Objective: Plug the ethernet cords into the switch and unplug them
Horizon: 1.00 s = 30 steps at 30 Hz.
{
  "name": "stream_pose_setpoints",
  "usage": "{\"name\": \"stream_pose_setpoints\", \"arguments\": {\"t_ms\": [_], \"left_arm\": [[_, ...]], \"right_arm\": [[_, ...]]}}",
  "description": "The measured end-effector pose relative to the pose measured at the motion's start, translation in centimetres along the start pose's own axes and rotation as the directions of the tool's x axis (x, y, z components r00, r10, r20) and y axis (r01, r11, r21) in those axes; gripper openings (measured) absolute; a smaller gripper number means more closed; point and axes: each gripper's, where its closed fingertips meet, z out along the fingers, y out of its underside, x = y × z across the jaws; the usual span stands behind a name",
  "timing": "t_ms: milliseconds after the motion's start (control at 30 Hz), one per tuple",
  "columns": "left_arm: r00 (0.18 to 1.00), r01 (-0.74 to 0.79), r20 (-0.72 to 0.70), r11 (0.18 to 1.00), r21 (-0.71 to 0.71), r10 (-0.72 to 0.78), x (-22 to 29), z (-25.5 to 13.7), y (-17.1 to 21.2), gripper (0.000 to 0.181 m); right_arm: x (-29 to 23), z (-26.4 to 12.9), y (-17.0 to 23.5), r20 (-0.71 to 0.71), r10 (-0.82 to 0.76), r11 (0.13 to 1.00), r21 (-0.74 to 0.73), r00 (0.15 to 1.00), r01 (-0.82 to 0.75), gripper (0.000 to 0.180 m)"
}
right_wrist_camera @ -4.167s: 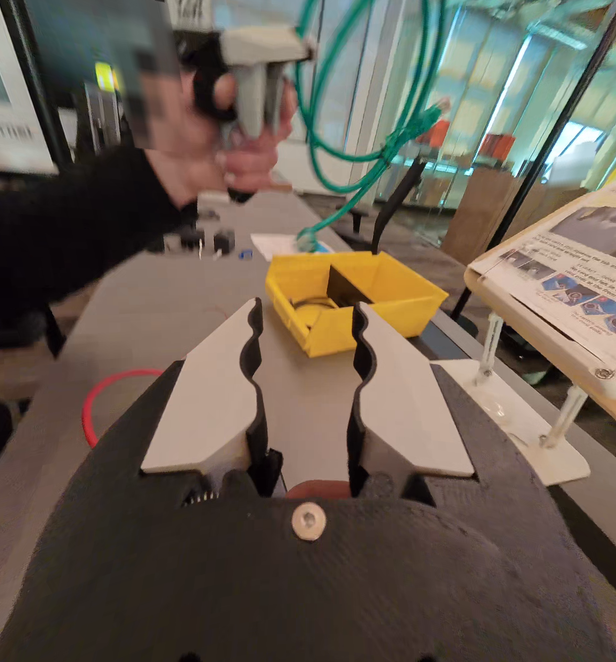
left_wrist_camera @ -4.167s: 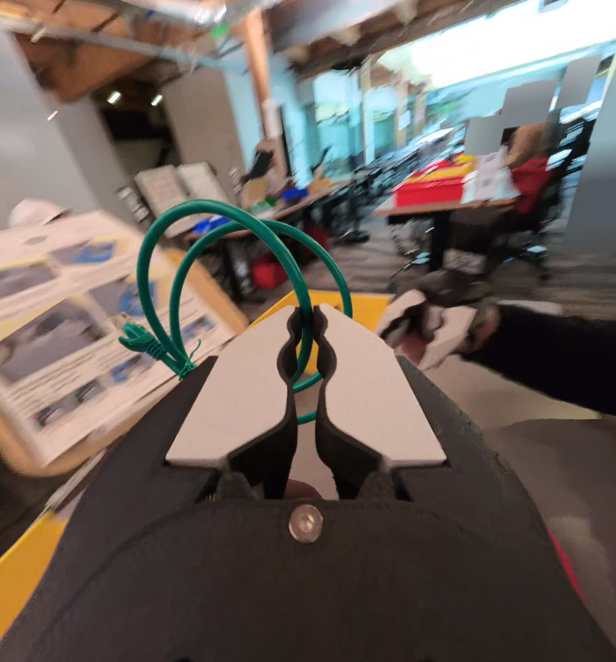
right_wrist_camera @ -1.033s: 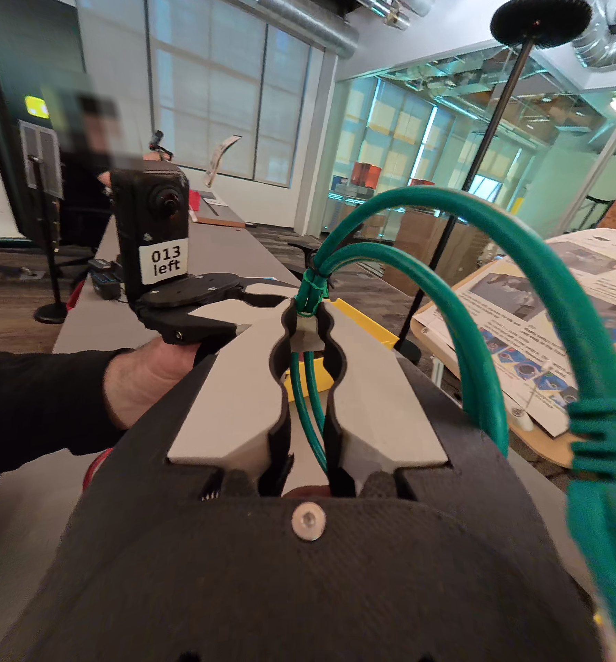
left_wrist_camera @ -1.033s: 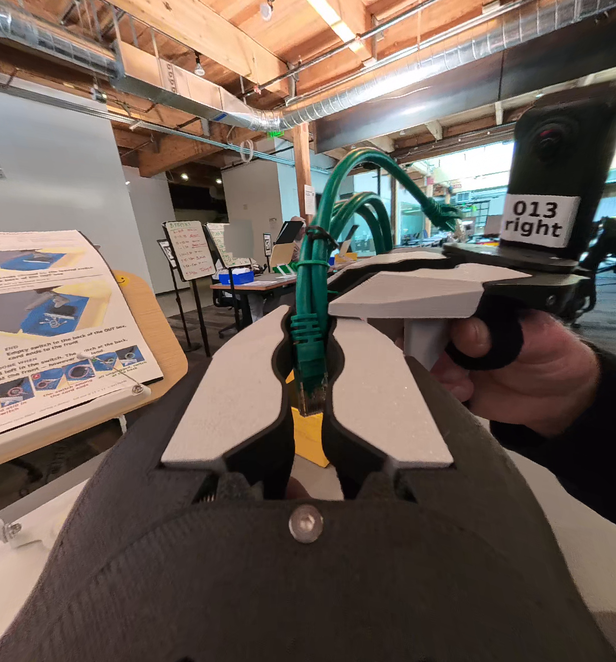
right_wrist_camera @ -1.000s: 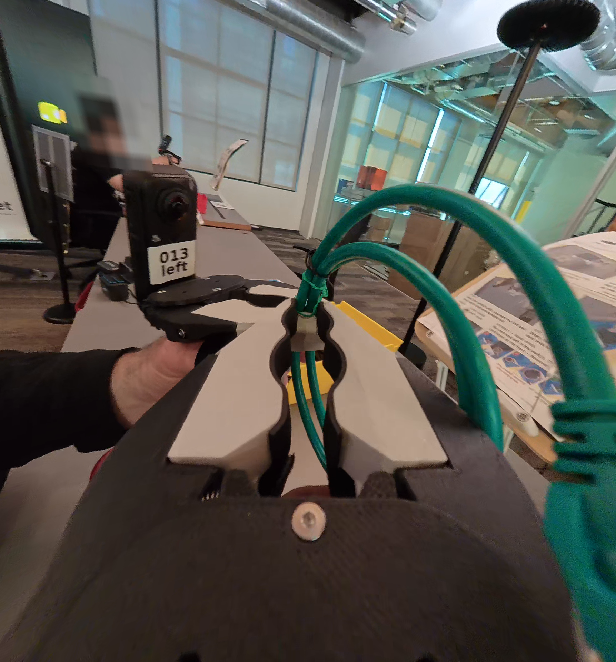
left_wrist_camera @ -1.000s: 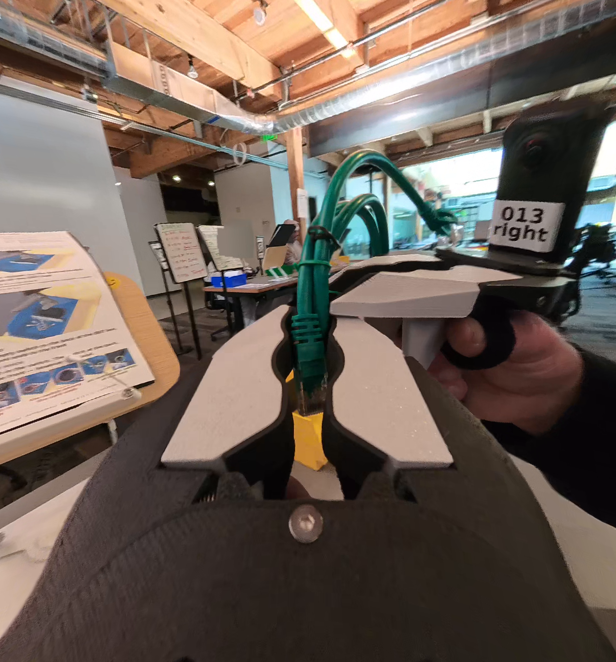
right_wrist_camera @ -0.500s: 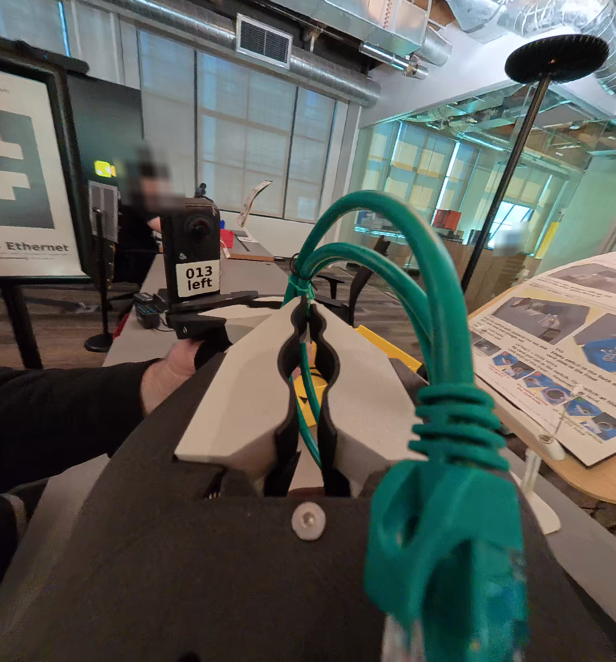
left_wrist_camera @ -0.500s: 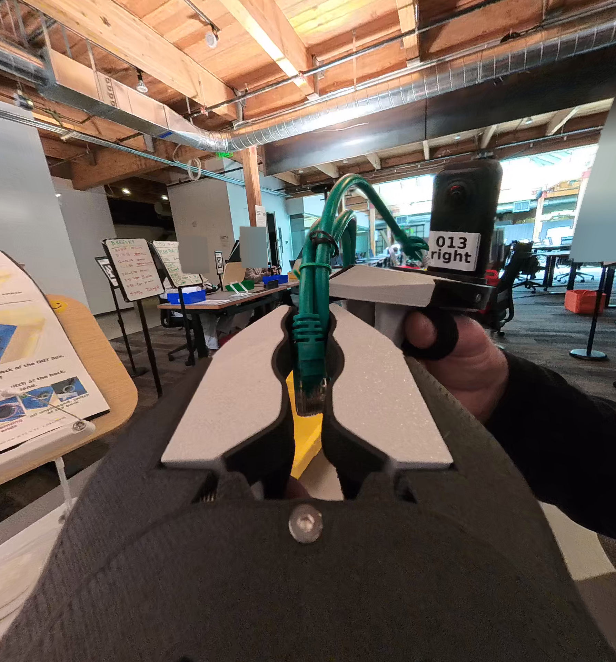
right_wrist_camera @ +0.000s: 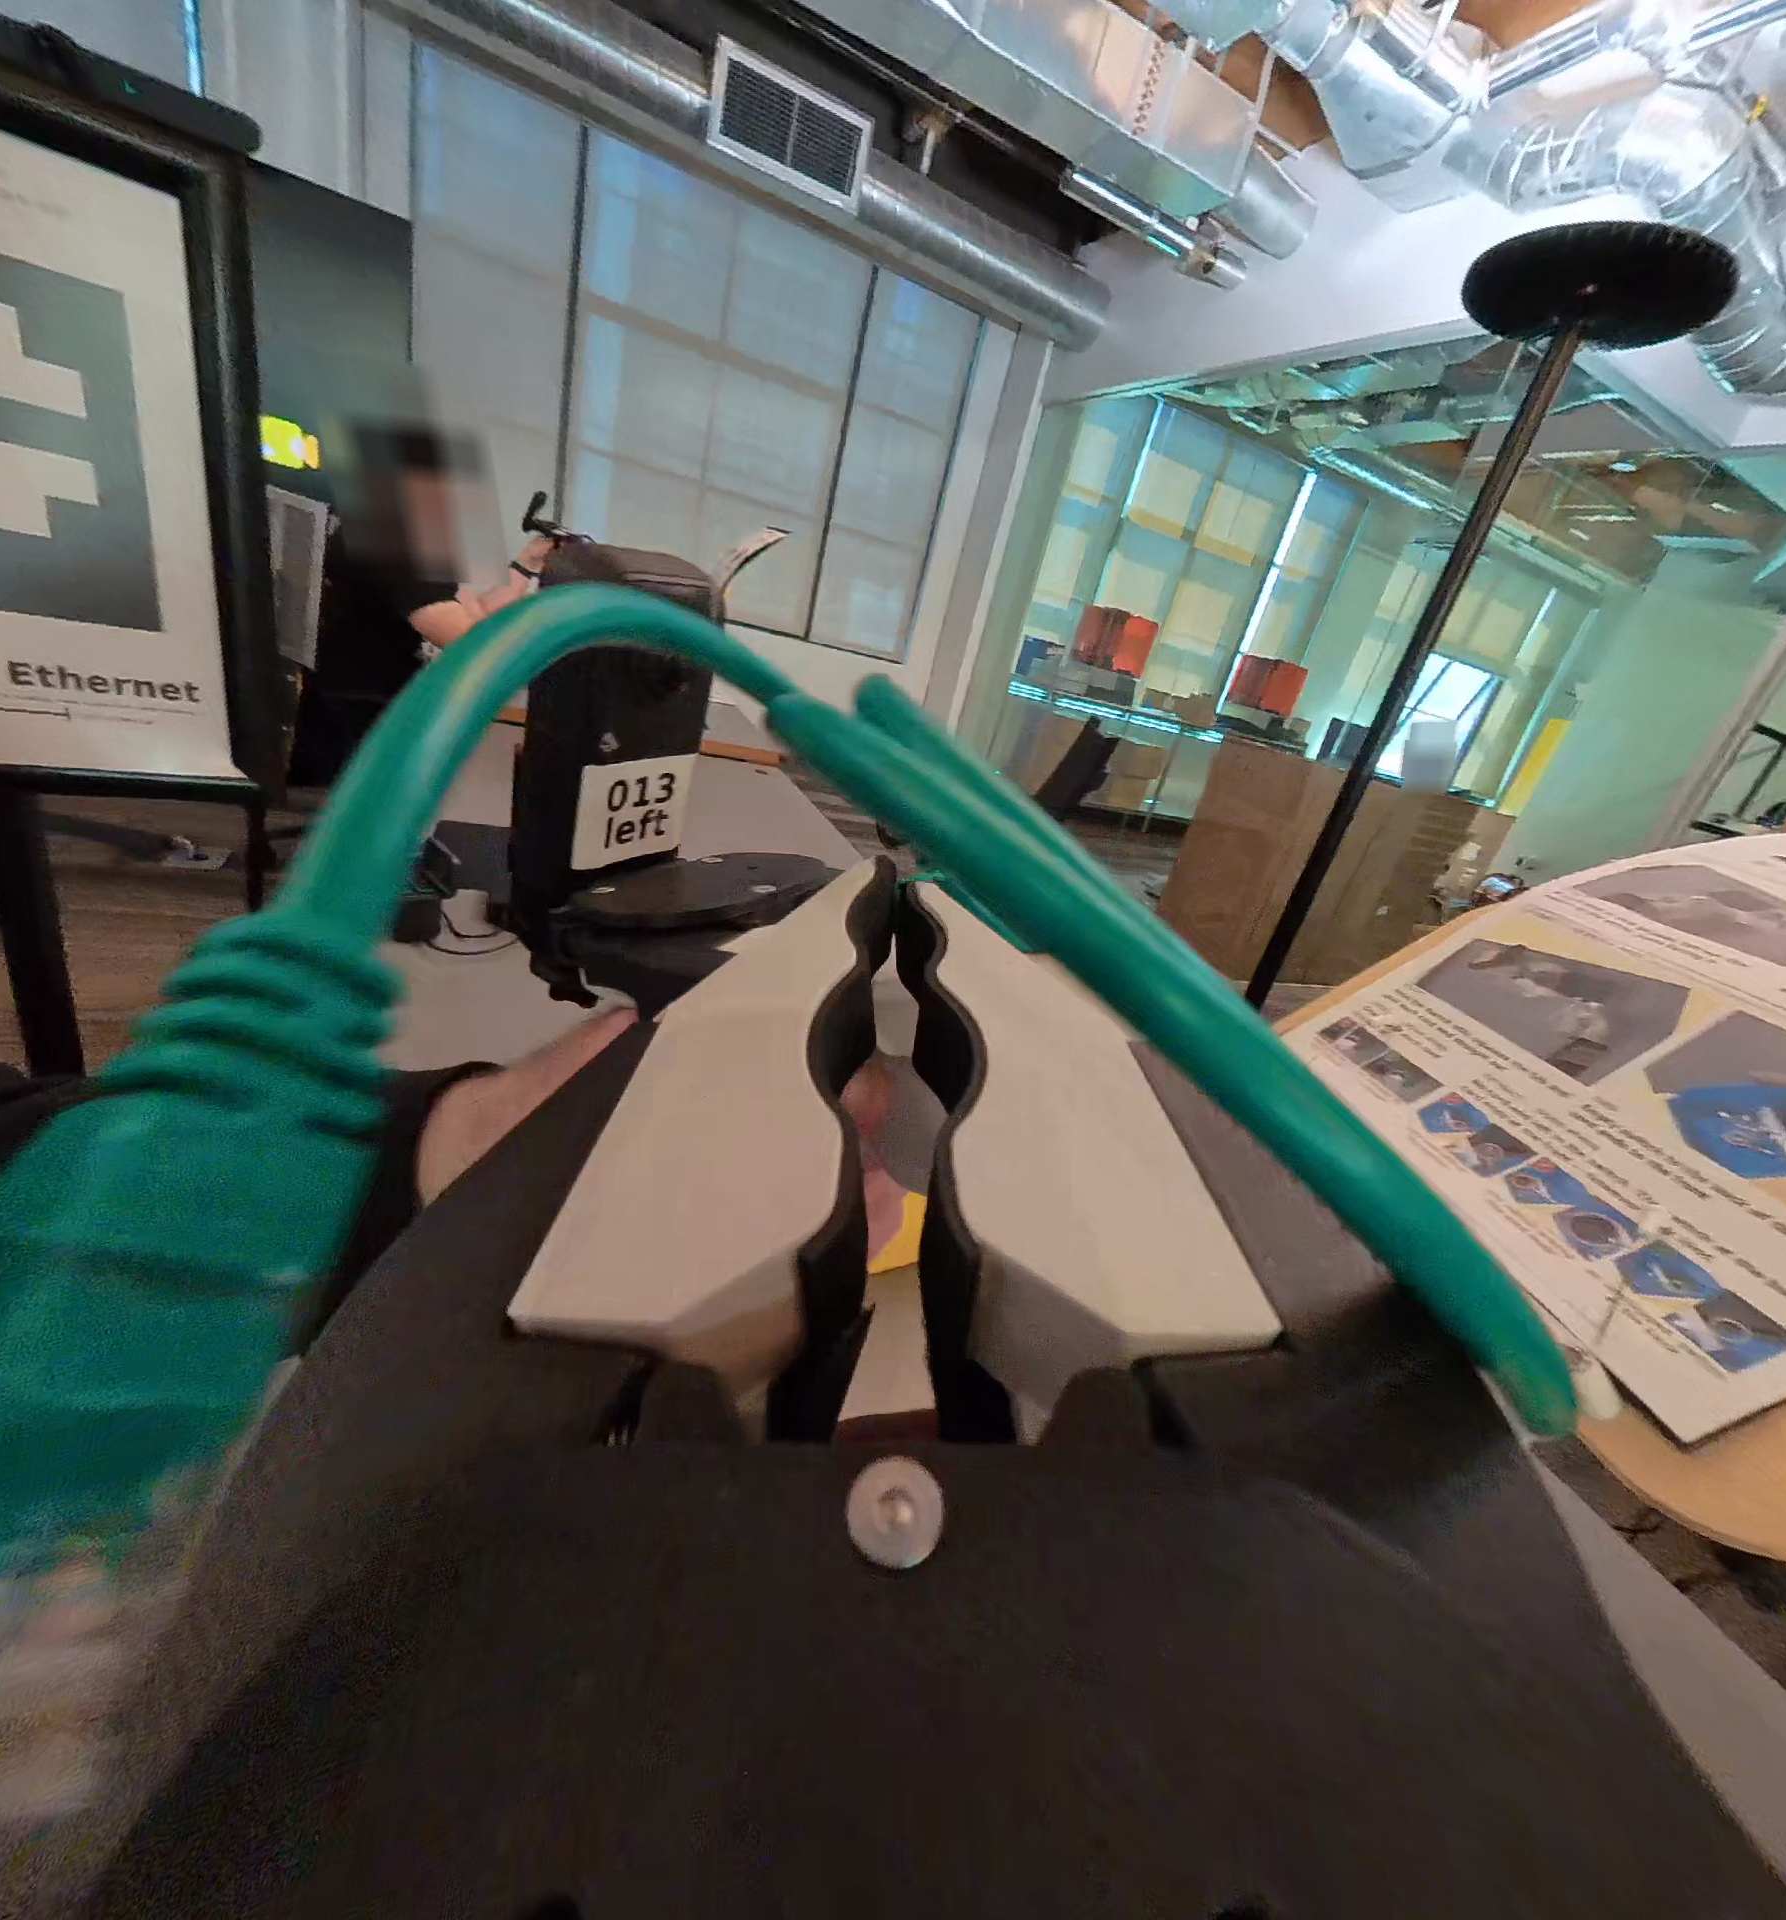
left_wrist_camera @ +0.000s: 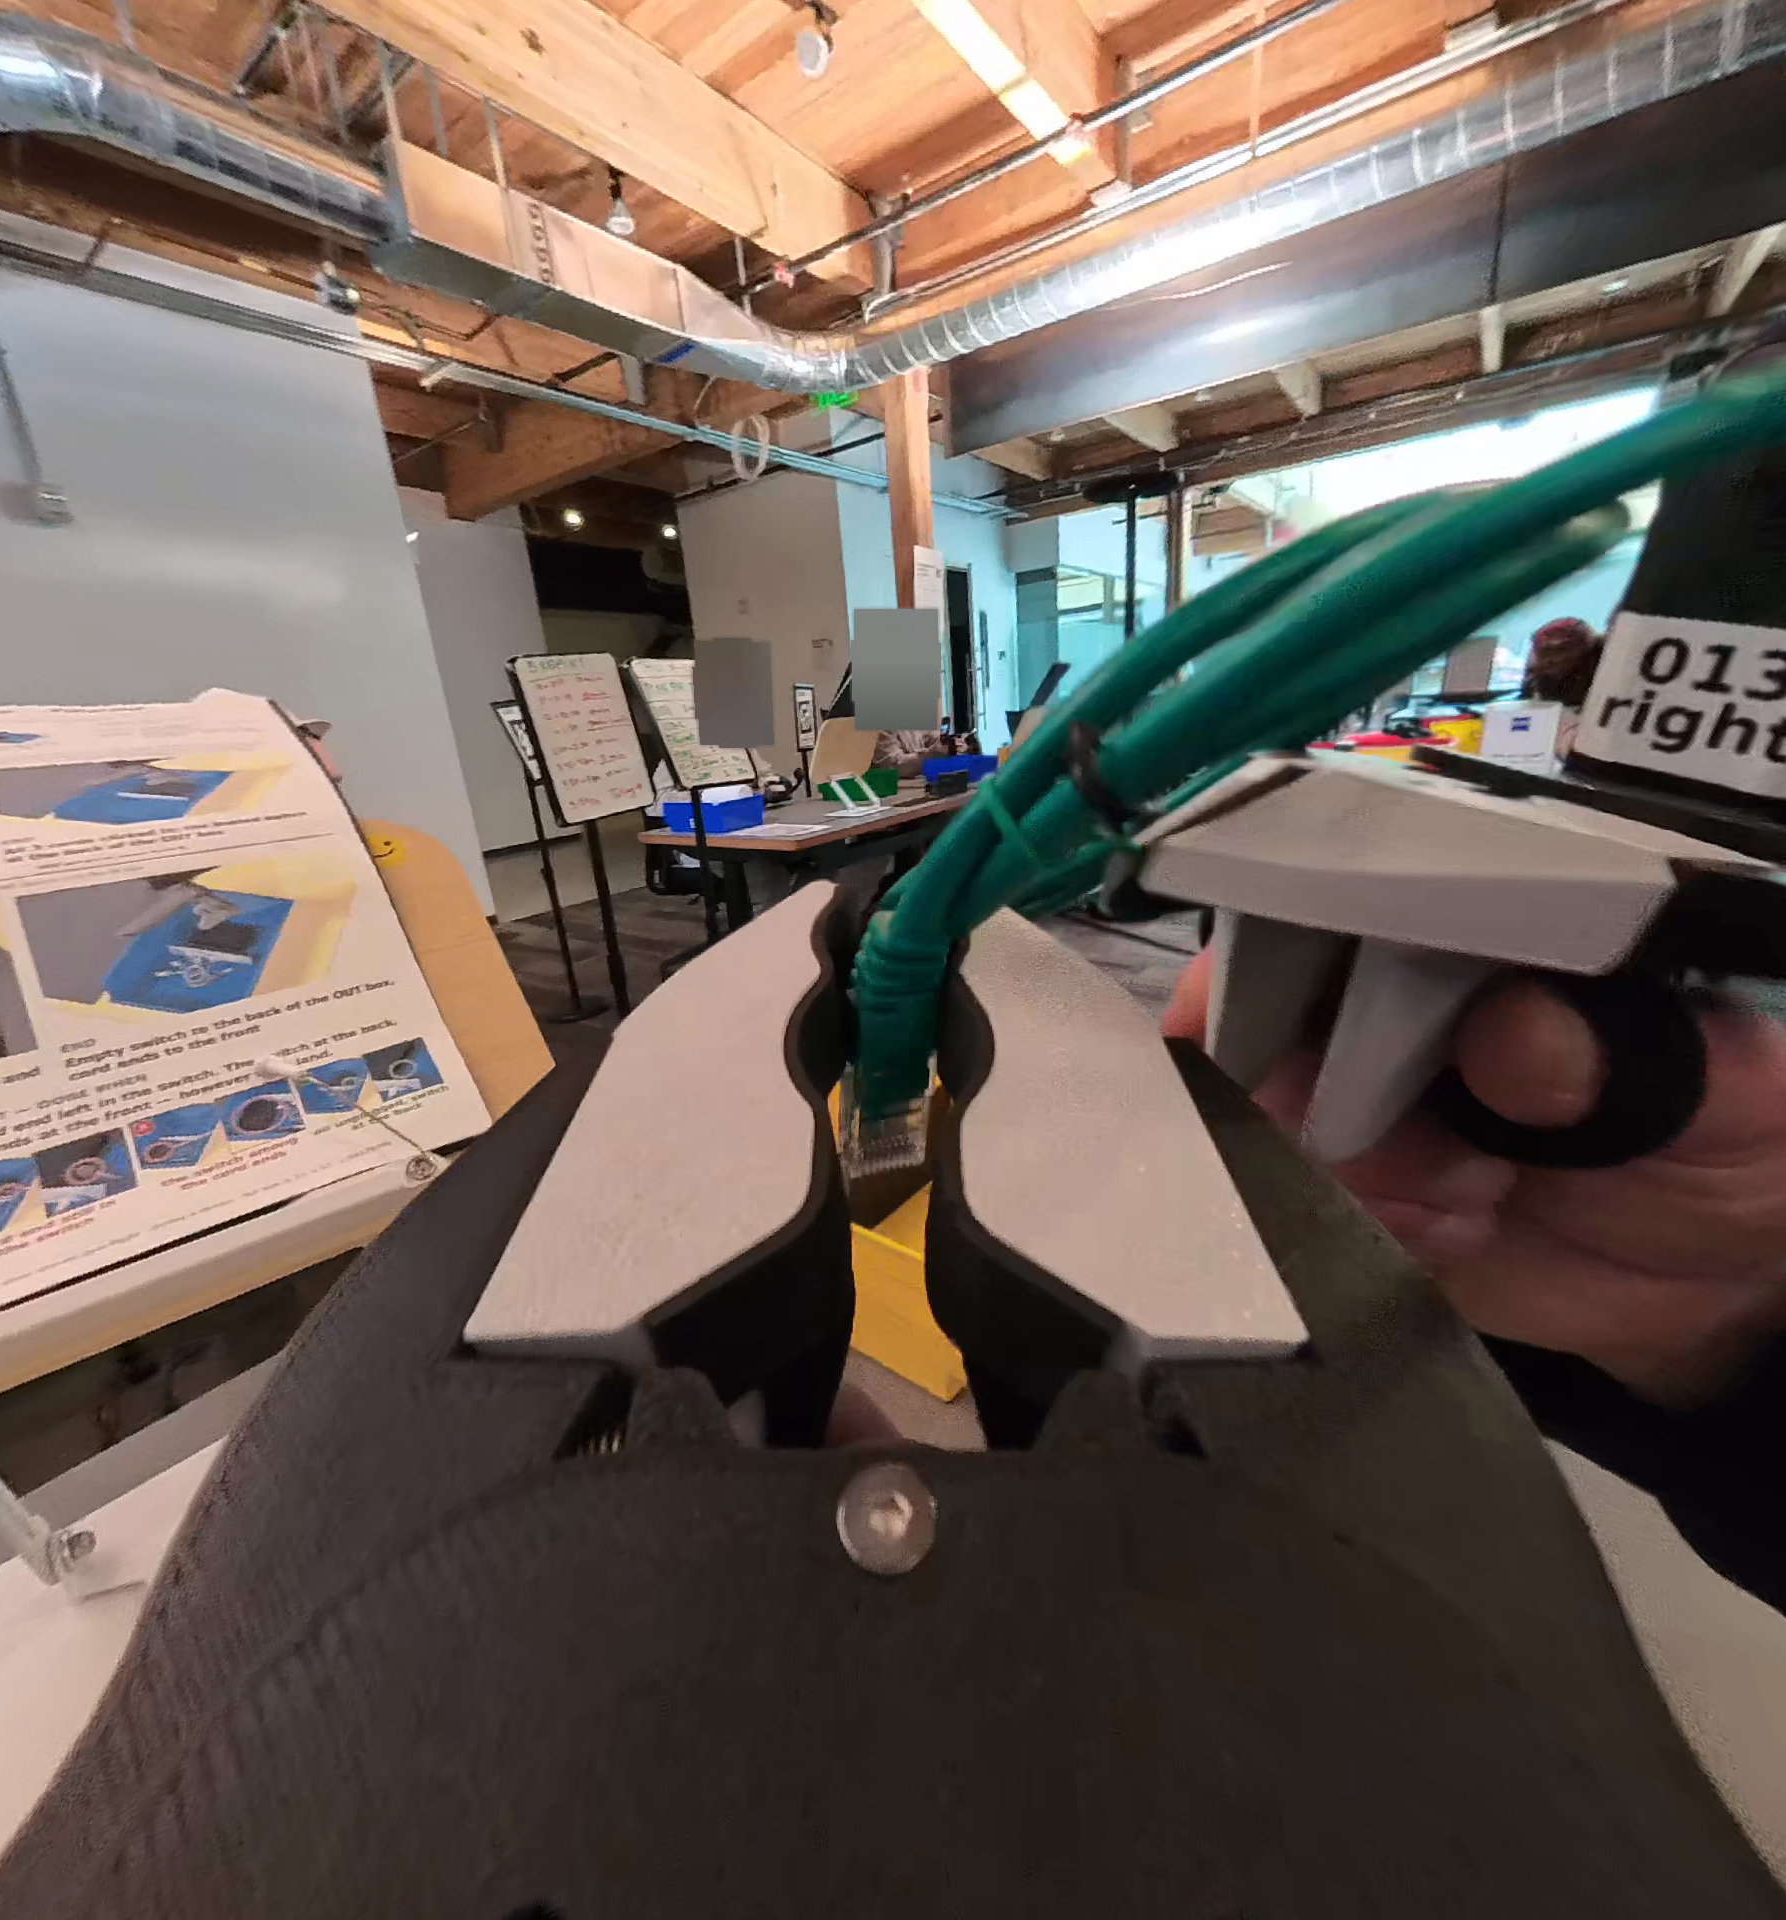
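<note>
Green cord (left_wrist_camera: 1232,717) is held aloft between both tongs, clear of the tabletop (left_wrist_camera: 1699,1621). Its plug (left_wrist_camera: 884,1101) is clamped in the left tongs (left_wrist_camera: 894,940), contacts pointing back toward the camera. The right tongs (right_wrist_camera: 897,899) are closed on the tied coil, judged to steady it while the plug is reseated. No switch is seen.

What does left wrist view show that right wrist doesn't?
Left wrist only: the plug of the green ethernet cord pinched in the left tool, clear tip toward the camera.

Right wrist only: the cord's other plug, free and blurred at the near left.

Both: the green ethernet cord, the right tool shut on its bundled loops, and the instruction sheet.
</note>
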Motion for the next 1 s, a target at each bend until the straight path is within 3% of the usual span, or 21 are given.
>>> {"name": "stream_pose_setpoints", "arguments": {"t_ms": [300, 433, 500, 567, 700, 800, 1000], "left_arm": [[0.997, -0.061, 0.042, 0.998, -0.019, 0.062, -0.1, 0.0, -0.9, 0.012], [0.994, -0.105, 0.002, 0.993, 0.051, 0.105, 1.0, 0.0, -2.0, 0.012], [0.988, -0.155, 0.007, 0.984, 0.09, 0.155, 1.1, -0.2, -2.8, 0.012], [0.976, -0.208, -0.04, 0.97, 0.129, 0.214, 2.0, -0.5, -3.5, 0.013], [0.967, -0.221, -0.102, 0.967, 0.129, 0.235, 2.6, -0.3, -3.6, 0.013], [0.941, -0.296, -0.13, 0.946, 0.129, 0.312, 3.7, -0.2, -3.4, 0.013], [0.921, -0.347, -0.142, 0.93, 0.12, 0.362, 3.9, -0.2, -3.0, 0.013]], "right_arm": [[-1.1, 0.0, 0.1, 0.039, -0.1, 0.994, -0.049, 0.994, 0.102, 0.0], [-1.0, -0.6, -0.9, 0.051, -0.089, 0.996, 0.017, 0.995, 0.088, 0.001], [-0.7, -1.0, -1.1, 0.064, -0.062, 0.997, 0.038, 0.996, 0.06, 0.016], [-1.4, -1.4, -1.9, 0.128, -0.017, 0.995, 0.097, 0.992, 0.005, 0.018], [-0.9, -1.2, -2.6, 0.089, 0.003, 0.989, 0.146, 0.996, -0.016, 0.029], [-1.5, -1.3, -3.2, 0.092, -0.035, 0.983, 0.182, 0.995, 0.017, 0.023], [-2.0, -1.6, -3.3, 0.171, 0.028, 0.975, 0.213, 0.985, -0.065, 0.011]]}}
